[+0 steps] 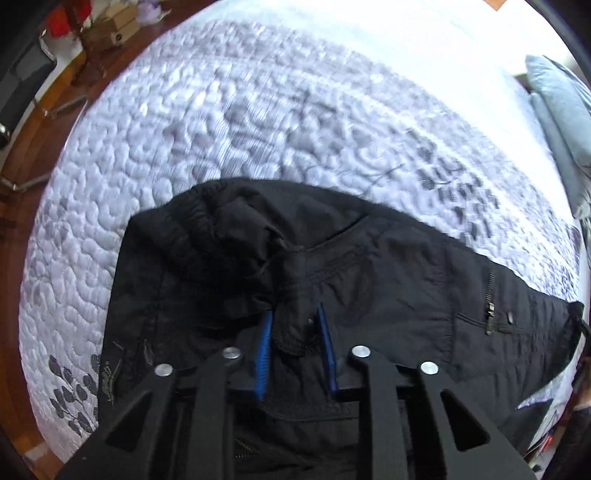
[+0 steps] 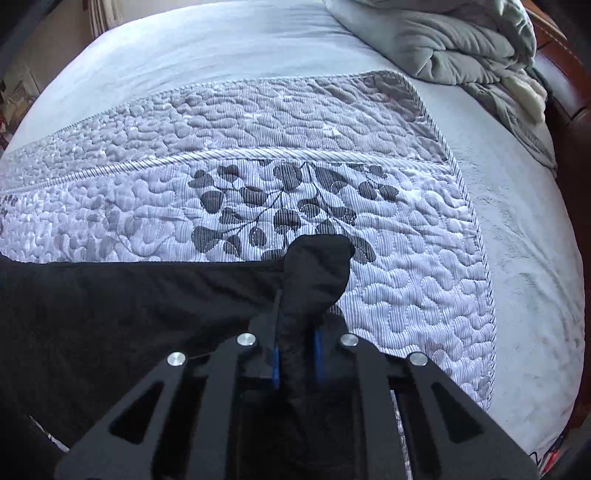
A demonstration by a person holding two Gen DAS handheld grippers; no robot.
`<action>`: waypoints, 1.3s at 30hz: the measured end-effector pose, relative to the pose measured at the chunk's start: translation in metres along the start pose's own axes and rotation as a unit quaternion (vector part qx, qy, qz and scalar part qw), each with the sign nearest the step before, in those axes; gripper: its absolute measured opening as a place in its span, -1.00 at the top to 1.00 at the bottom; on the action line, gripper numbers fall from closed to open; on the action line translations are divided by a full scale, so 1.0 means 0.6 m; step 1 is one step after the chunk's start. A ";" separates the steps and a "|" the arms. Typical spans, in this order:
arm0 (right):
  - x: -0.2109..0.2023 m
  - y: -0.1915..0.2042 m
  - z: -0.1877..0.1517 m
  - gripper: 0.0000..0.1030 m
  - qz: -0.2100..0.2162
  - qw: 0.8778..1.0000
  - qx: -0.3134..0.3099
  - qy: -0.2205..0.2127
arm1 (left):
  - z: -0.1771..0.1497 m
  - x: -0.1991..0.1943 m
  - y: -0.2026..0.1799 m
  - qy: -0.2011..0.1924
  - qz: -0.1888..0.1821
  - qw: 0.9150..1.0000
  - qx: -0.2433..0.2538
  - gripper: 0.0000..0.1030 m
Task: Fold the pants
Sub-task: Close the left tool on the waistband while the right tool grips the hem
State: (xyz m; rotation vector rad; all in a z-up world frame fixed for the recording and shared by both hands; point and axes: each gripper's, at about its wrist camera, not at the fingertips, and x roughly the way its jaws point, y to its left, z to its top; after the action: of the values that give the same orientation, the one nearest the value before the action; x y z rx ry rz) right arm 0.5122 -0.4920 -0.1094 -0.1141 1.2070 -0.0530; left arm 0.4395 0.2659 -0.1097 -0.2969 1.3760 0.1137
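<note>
One pair of black pants [image 1: 369,280] lies on a bed, spread over a single quilt [image 1: 184,122] printed with grey leaves. Two hand-held grippers work it. The left hand-held gripper [image 1: 295,317] pinches a bunched fold of fabric near the waistband, its blue pads [image 1: 264,354] pressed into the cloth. The right hand-held gripper [image 2: 297,325] pinches a fold at the pants' [image 2: 129,306] far end, a tuft of black cloth poking out beyond its fingers. One crumpled grey duvet [image 2: 461,48] sits heaped at the bed's far corner. Two cardboard boxes [image 1: 114,26] are stacked on the floor beside the bed.
</note>
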 end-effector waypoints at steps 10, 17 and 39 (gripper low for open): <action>-0.192 -0.027 -0.062 0.79 0.077 0.988 0.026 -0.135 | -0.117 -0.170 -0.027 -0.169 -0.045 0.981 0.082 0.80; -0.342 -0.046 -0.204 0.79 0.106 0.960 0.014 -0.258 | -0.280 -0.242 -0.012 -0.255 -0.078 0.957 0.111 0.79; -0.272 -0.082 -0.663 0.31 0.097 0.968 0.146 -0.182 | -0.623 -0.191 0.143 -0.226 -0.155 0.962 0.002 -0.93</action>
State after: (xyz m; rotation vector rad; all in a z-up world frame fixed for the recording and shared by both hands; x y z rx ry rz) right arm 0.0834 -0.5479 -0.0916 0.2444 0.8273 -0.0350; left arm 0.0412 0.2567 -0.0708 -0.4502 0.8634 -0.0800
